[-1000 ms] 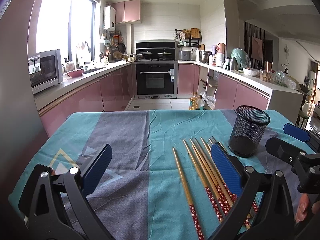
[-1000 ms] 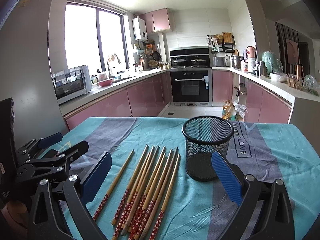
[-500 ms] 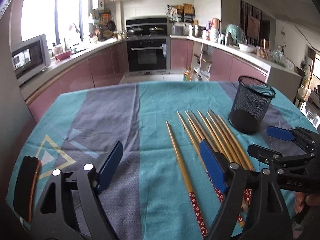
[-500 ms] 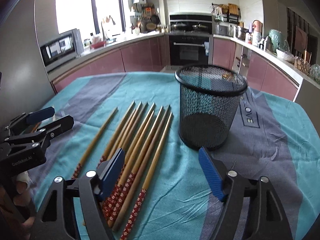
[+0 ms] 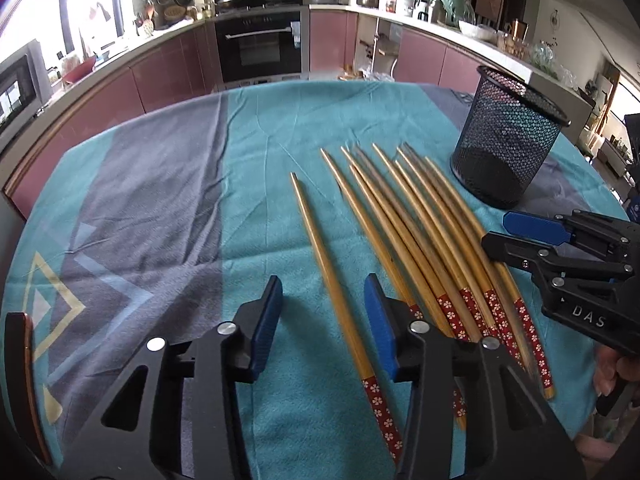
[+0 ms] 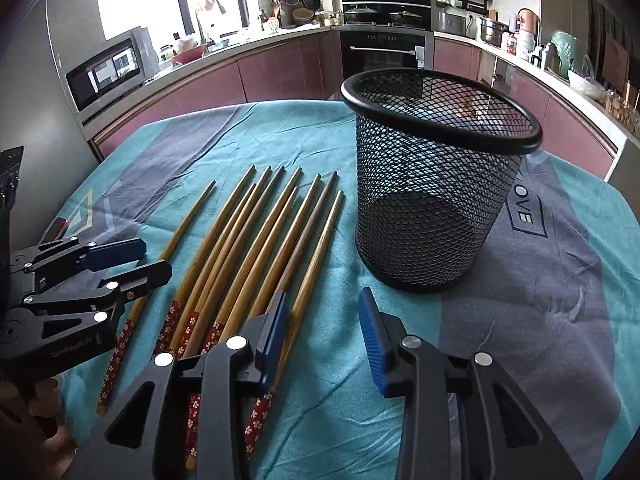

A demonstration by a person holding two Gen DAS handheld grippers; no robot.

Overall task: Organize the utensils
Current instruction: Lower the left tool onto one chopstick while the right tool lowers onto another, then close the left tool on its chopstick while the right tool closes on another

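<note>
The chopsticks [image 5: 404, 232] lay side by side on the cloth-covered surface [image 5: 160, 200], one apart to the left (red flowered ends nearest the cameras), beside the upright mesh cup [image 6: 436, 184]. The left gripper [image 5: 323, 320] was closing astride the lone chopstick [image 5: 328, 280], not yet pressing it. The right gripper [image 6: 323, 326] was closing on nothing.

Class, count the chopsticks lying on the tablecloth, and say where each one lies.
9, none hidden as far as I can see. One chopstick lies apart on the left, nearest the left hand-held gripper. The other eight lie bunched side by side, left of the mesh cup.
</note>
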